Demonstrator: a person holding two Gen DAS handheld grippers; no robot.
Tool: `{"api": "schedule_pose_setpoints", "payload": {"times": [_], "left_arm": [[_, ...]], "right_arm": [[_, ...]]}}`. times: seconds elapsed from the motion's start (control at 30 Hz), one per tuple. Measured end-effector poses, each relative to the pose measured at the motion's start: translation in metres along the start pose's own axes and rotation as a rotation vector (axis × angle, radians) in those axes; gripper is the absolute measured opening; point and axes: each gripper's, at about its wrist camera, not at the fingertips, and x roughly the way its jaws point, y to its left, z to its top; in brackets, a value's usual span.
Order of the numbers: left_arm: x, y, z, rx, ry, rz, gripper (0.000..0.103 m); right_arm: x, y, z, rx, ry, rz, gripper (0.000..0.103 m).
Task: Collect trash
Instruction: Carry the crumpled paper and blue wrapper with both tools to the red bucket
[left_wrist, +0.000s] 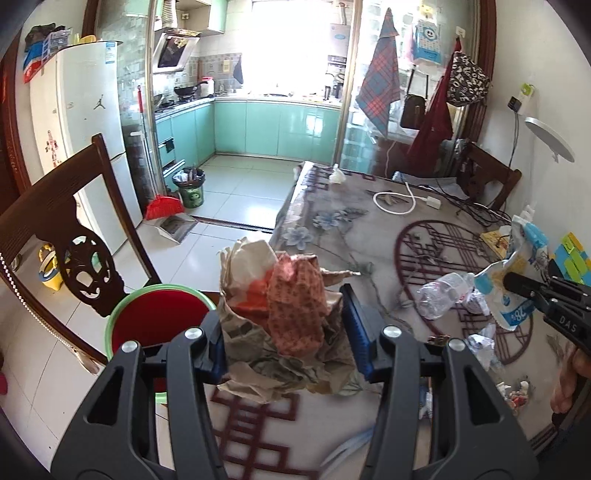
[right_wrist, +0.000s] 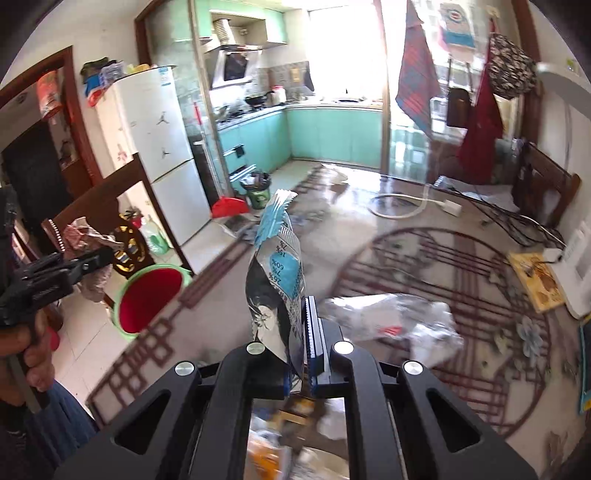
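Trash is already in both tools here: the left tool (left_wrist: 282, 332) is clamped on a big crumpled paper wad (left_wrist: 280, 314) held up over the edge of the surface (left_wrist: 332, 229), and the right tool (right_wrist: 301, 339) is pinched tight on a blue-and-white foil pouch (right_wrist: 277, 273) that sticks straight up out of its narrow jaws. The red bin with the green rim (left_wrist: 155, 321) sits down on the floor just off the surface's corner, beside the wooden chair (left_wrist: 70, 236). My worry is the wad: it's loose layered paper bulging out past the pads, so a piece could peel off and land on the floor instead of in the bin if it gets shaken. The pouch is only gripped by its lower end, so it could flop or slip sideways on the way over. With both loads probably heading for the one bin, the tools could also bump each other. The left view shows what's still to collect, a crushed clear bottle (left_wrist: 443, 295) and small wrappers (left_wrist: 480, 343) on the surface; in the right view that stuff is smeared with blur, so I can't really make it out. The right view does show the person's hand (right_wrist: 26, 350) on the left tool's handle.
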Motion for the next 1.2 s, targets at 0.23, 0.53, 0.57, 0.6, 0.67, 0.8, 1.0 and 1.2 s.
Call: {"api": "schedule_pose_setpoints", "payload": {"times": [0.23,0.53,0.57,0.6,0.67,0.8,1.0,1.2], "left_arm": [[0.016,0.063,0.004,-0.06,0.009,0.098,0.049],[0.07,0.15,0.002,-0.178,0.087,0.201,0.049],[0.076,0.159,0.001,-0.2,0.101,0.203,0.049],[0.082,0.167,0.0,-0.221,0.116,0.203,0.049],[0.092,0.178,0.0,-0.227,0.134,0.231,0.05],[0.116,0.195,-0.009,-0.249,0.194,0.226,0.052],[0.117,0.207,-0.013,-0.254,0.196,0.261,0.079],[0.082,0.221,0.001,-0.264,0.072,0.378,0.084]], "right_arm": [[0.04,0.072,0.023,-0.047,0.017,0.08,0.007],[0.088,0.148,0.046,-0.125,0.042,0.134,0.007],[0.093,0.153,0.048,-0.131,0.046,0.138,0.007],[0.099,0.159,0.051,-0.14,0.051,0.141,0.007],[0.108,0.166,0.054,-0.152,0.058,0.145,0.007],[0.127,0.183,0.058,-0.175,0.071,0.156,0.007],[0.154,0.196,0.058,-0.182,0.101,0.169,0.007],[0.174,0.212,0.054,-0.188,0.123,0.208,0.007]]}}
